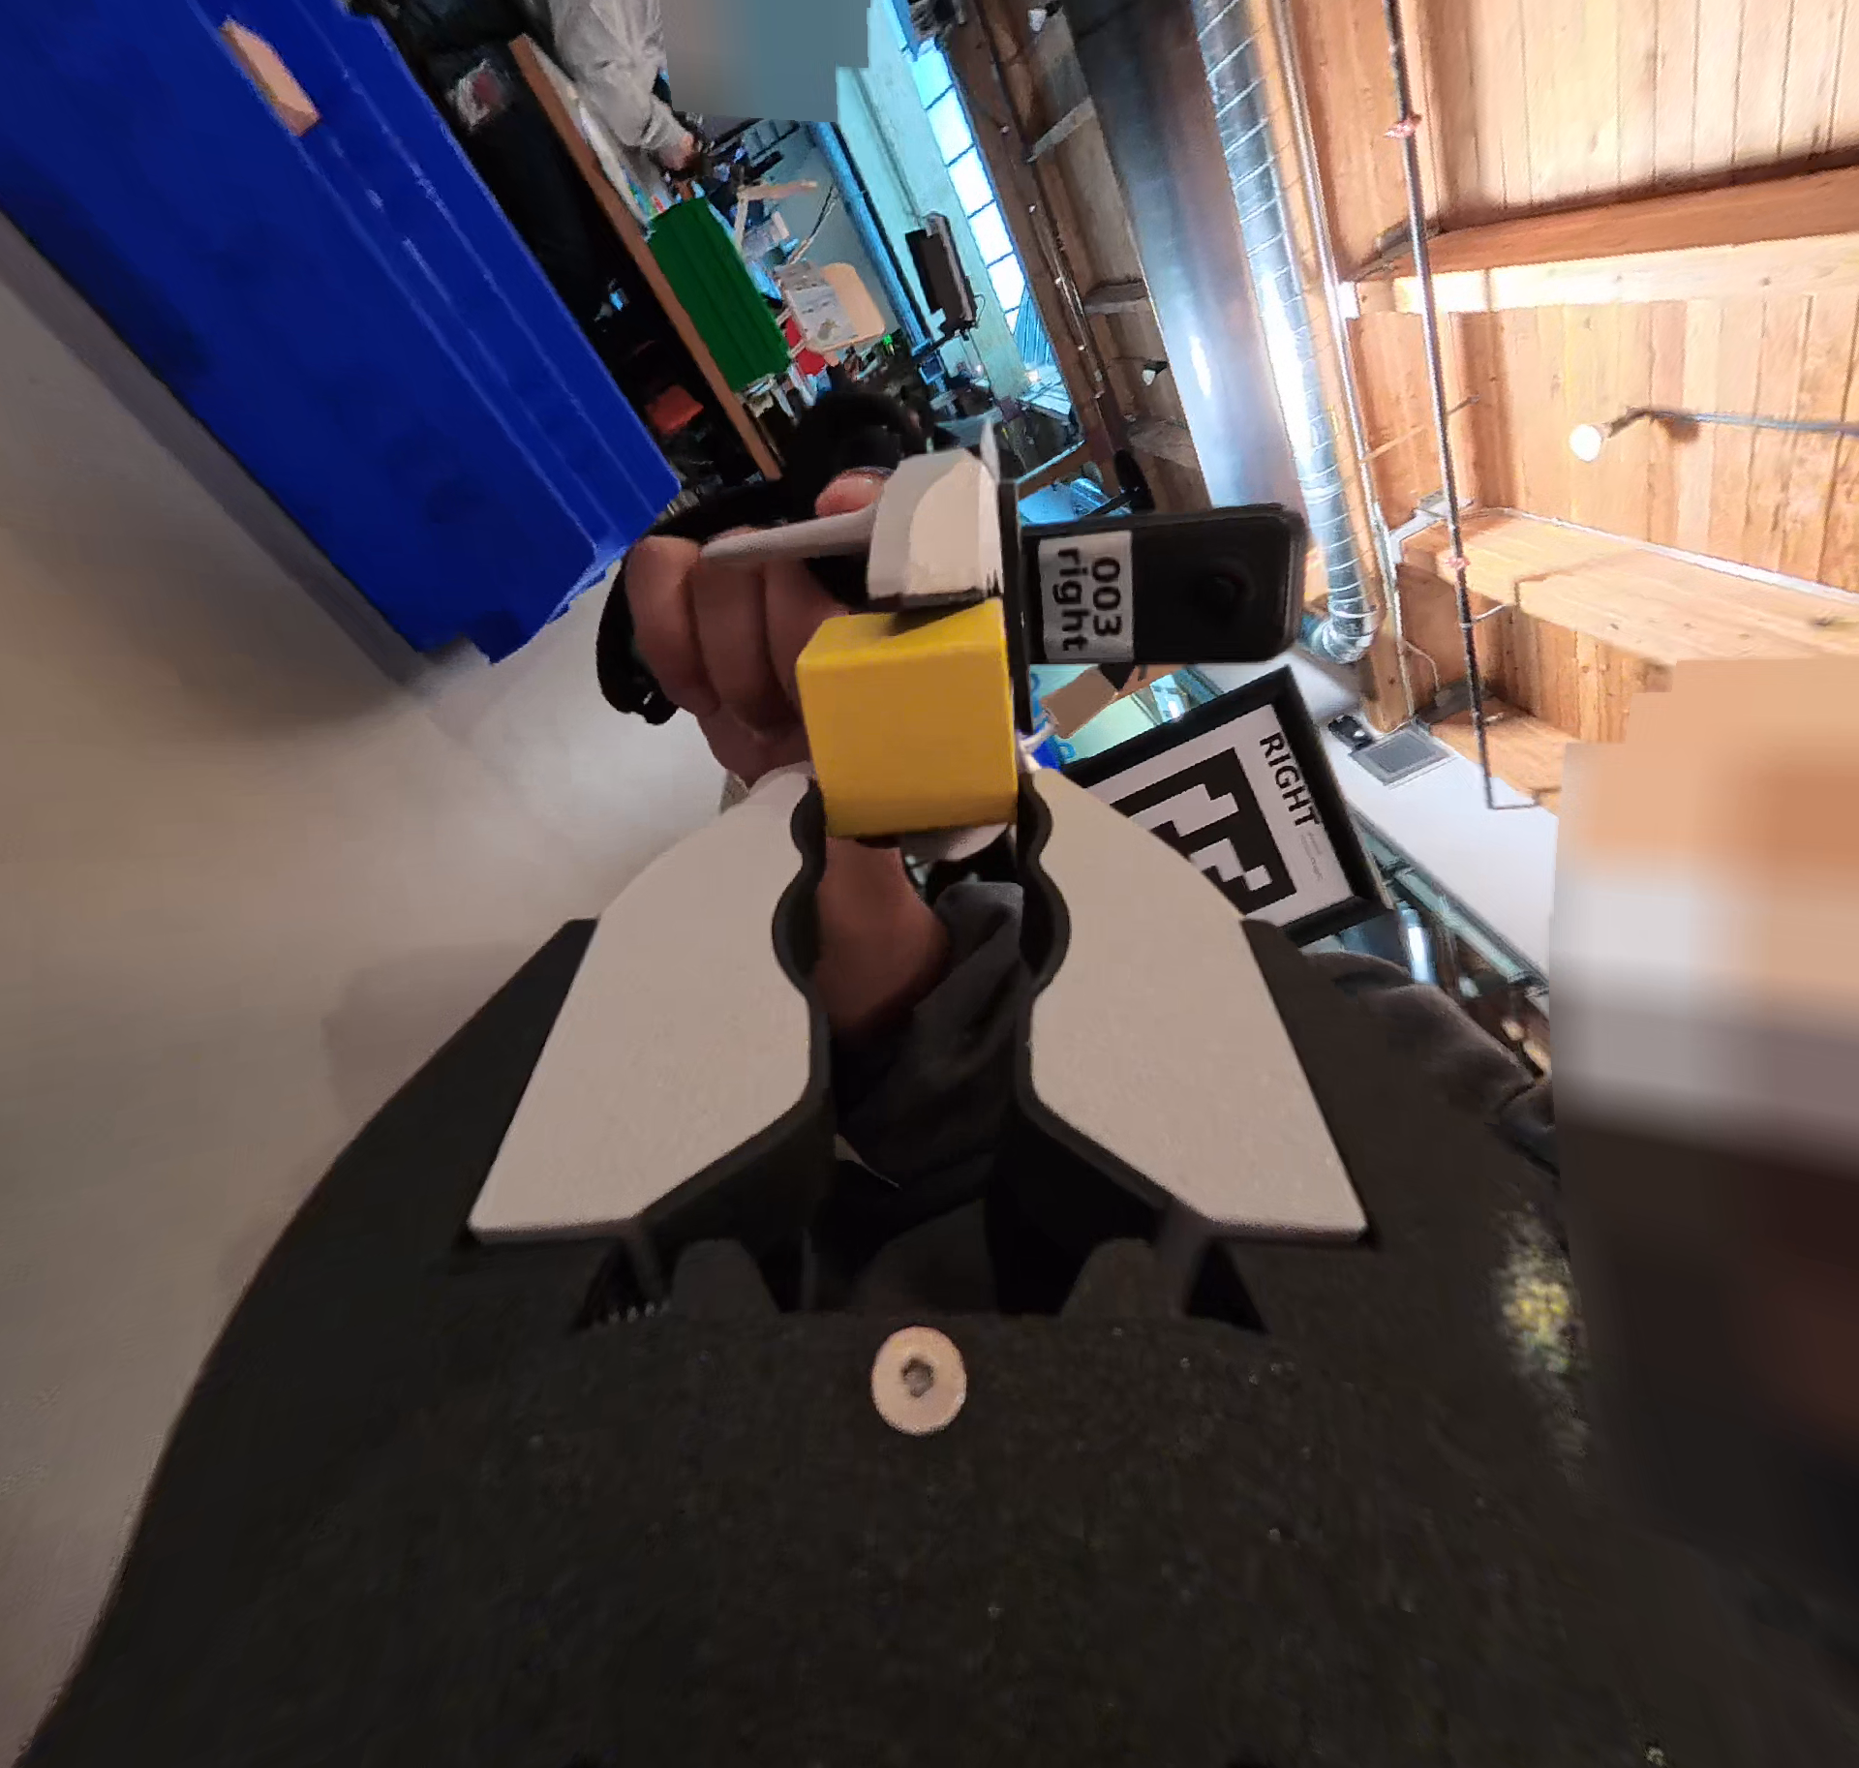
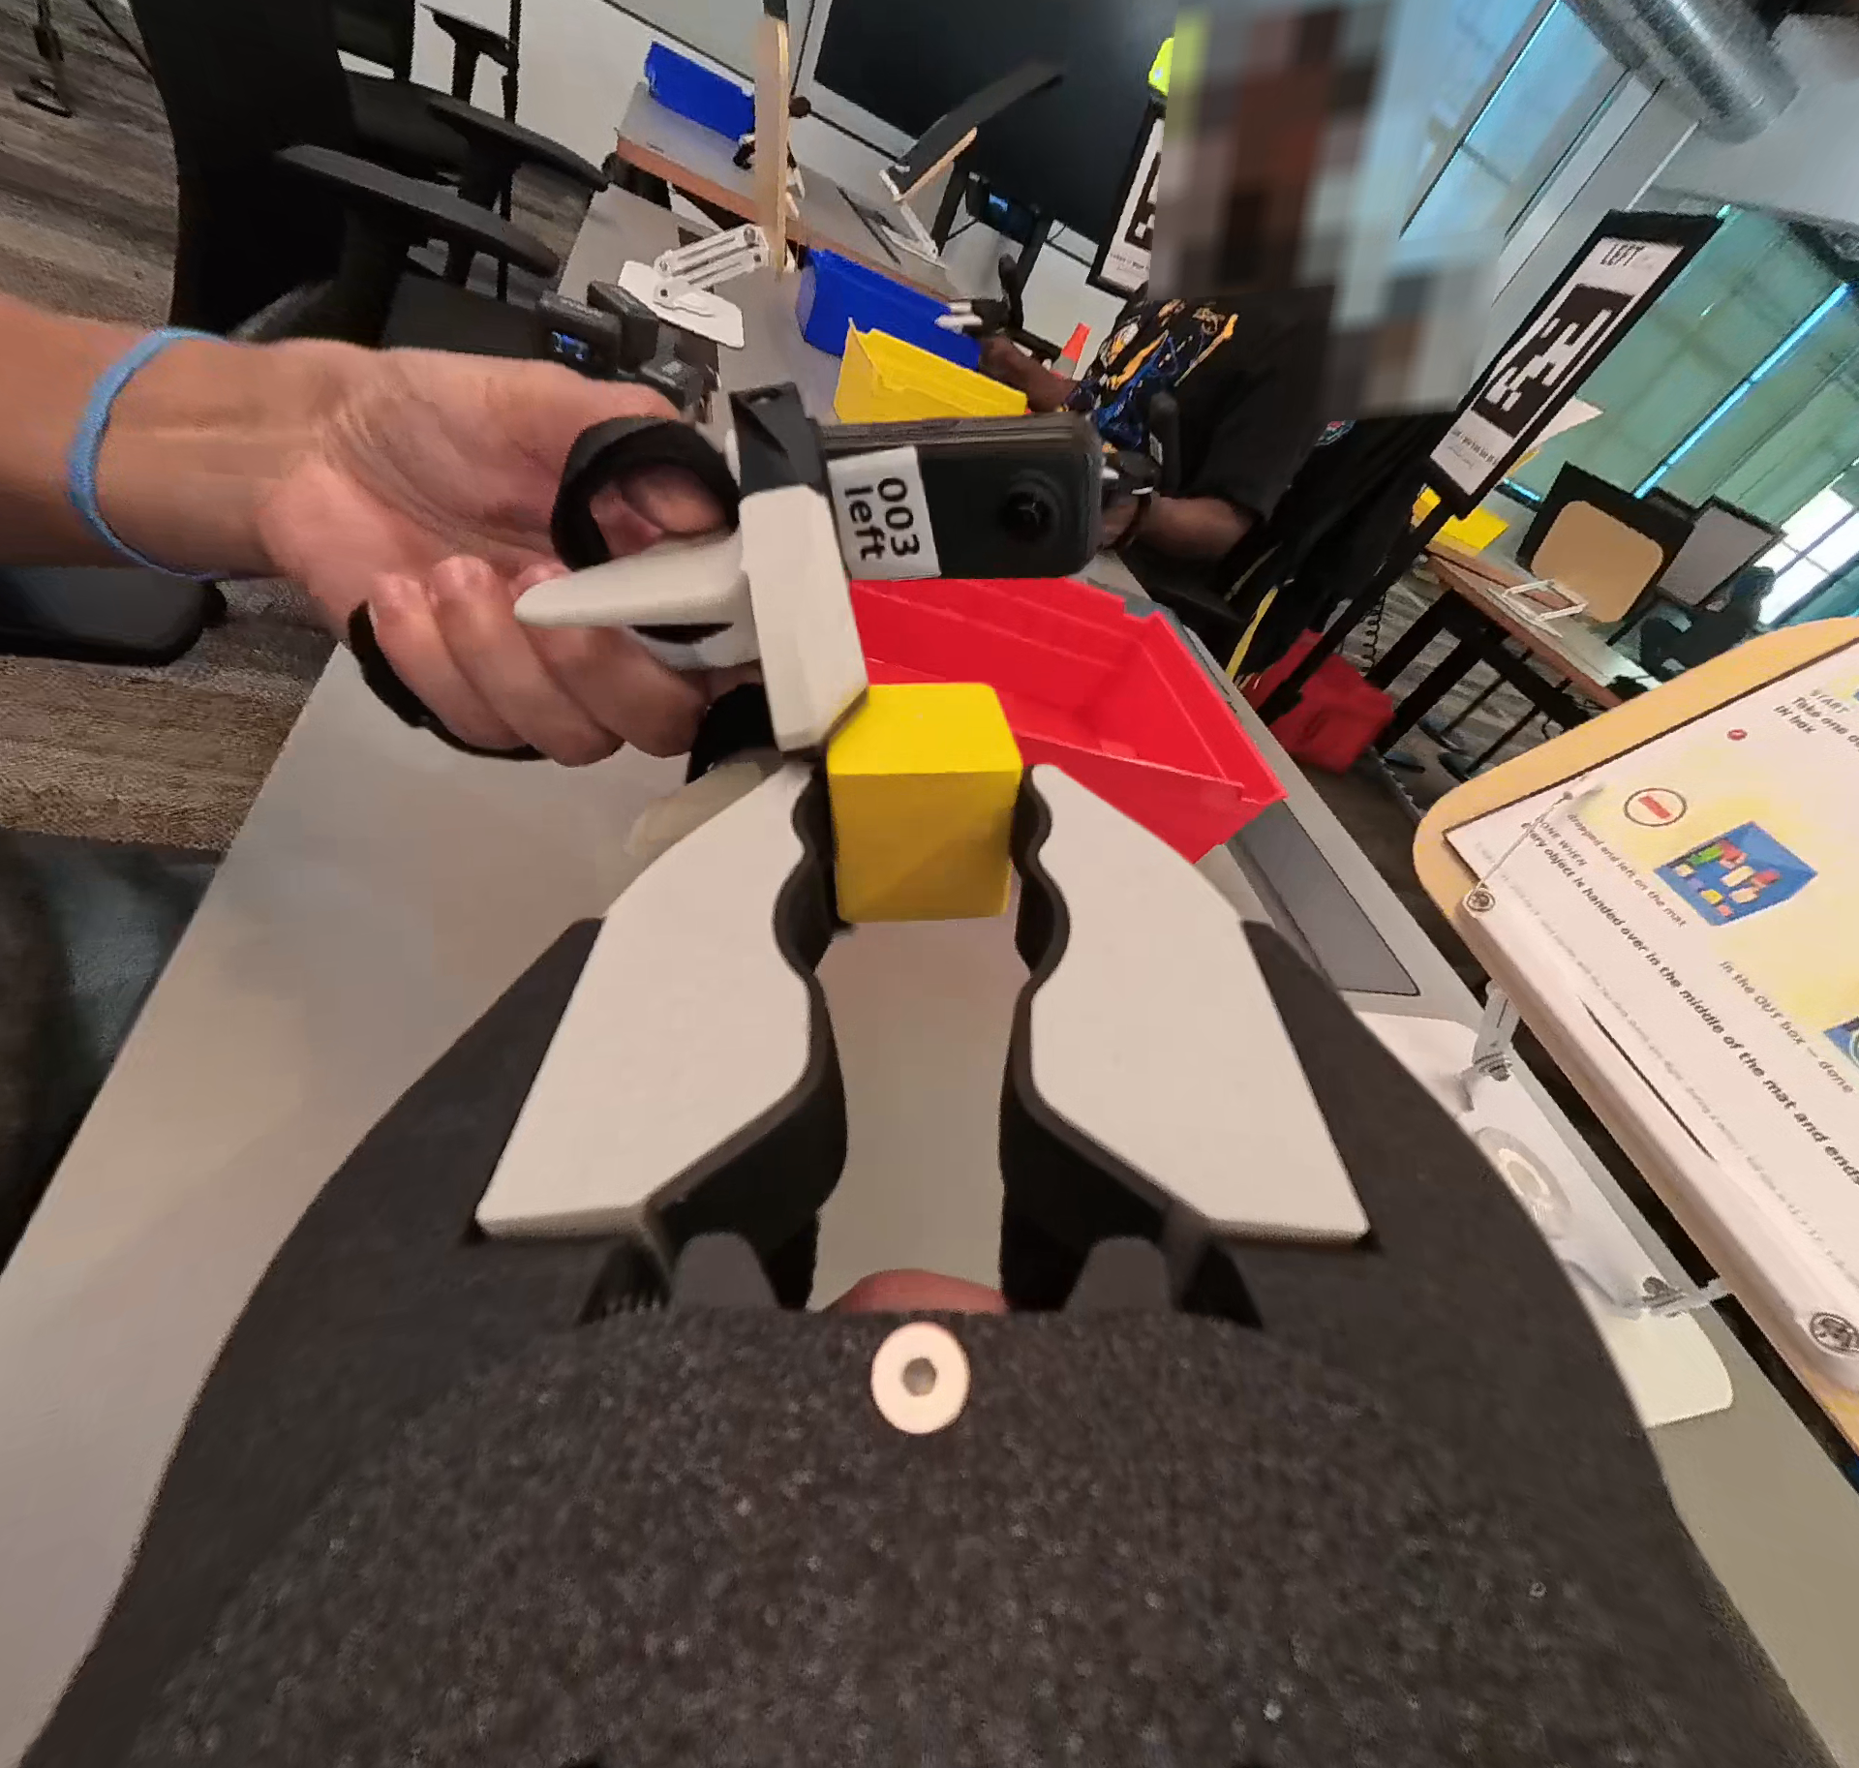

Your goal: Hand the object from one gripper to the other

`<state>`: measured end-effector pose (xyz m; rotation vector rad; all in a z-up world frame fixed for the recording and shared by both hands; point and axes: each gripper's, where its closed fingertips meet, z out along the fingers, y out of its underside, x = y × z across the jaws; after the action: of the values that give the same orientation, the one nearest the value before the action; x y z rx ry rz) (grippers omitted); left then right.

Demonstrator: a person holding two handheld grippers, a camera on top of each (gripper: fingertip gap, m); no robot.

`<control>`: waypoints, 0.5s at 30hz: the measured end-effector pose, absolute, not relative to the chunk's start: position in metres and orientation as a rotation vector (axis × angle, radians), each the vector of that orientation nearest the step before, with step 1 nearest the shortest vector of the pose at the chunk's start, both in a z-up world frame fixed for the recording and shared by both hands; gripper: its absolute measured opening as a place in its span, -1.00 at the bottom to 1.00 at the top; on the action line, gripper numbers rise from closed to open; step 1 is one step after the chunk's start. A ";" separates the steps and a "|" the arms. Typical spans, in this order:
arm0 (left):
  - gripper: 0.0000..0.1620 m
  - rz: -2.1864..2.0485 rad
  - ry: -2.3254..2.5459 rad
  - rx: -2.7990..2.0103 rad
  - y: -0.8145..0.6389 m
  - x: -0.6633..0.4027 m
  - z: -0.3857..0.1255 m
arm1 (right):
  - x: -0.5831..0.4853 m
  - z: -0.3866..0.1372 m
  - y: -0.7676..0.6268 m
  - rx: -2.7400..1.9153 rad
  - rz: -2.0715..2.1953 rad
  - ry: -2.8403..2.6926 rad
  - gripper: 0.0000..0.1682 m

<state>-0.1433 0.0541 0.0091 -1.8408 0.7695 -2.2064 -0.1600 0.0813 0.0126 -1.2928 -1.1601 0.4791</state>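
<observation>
Presently, the yellow block (image 2: 920,804) sits in mid-air between both tools, above the pale table (image 2: 332,925). The right gripper (image 2: 920,814) has its two grey fingers (image 2: 704,995) pressed against the block's left and right faces, clamped on it. The left gripper (image 1: 917,819) meets the same block: its fingertips flank the block's lower edge and appear to touch it, though a firm clamp cannot be confirmed. A red bin (image 2: 1107,704) lies on the table behind the block.
</observation>
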 end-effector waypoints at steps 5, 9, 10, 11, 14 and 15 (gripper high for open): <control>-0.20 -1.939 0.860 -1.834 0.039 -0.178 -0.027 | -0.091 0.032 0.095 -1.384 0.355 -1.047 -0.59; -0.33 -1.625 0.769 -1.922 0.030 -0.225 -0.087 | 0.041 0.029 0.124 -1.665 0.155 -0.762 -0.59; -0.34 -1.575 0.736 -1.940 0.030 -0.236 -0.098 | 0.077 0.020 0.129 -1.754 0.113 -0.667 -0.59; -0.35 -1.530 0.707 -1.958 0.031 -0.245 -0.108 | 0.108 0.007 0.133 -1.849 0.090 -0.569 -0.59; -0.35 -1.432 0.676 -2.003 0.038 -0.260 -0.123 | 0.163 -0.045 0.136 -2.129 0.077 -0.379 -0.59; -0.36 -1.422 0.679 -1.989 0.042 -0.260 -0.120 | 0.170 -0.065 0.136 -2.222 0.069 -0.360 -0.59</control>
<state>-0.2604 0.0416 -0.1202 -1.9892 0.6793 -1.4225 0.1705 0.1355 -0.0649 -2.2218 -0.3601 0.0692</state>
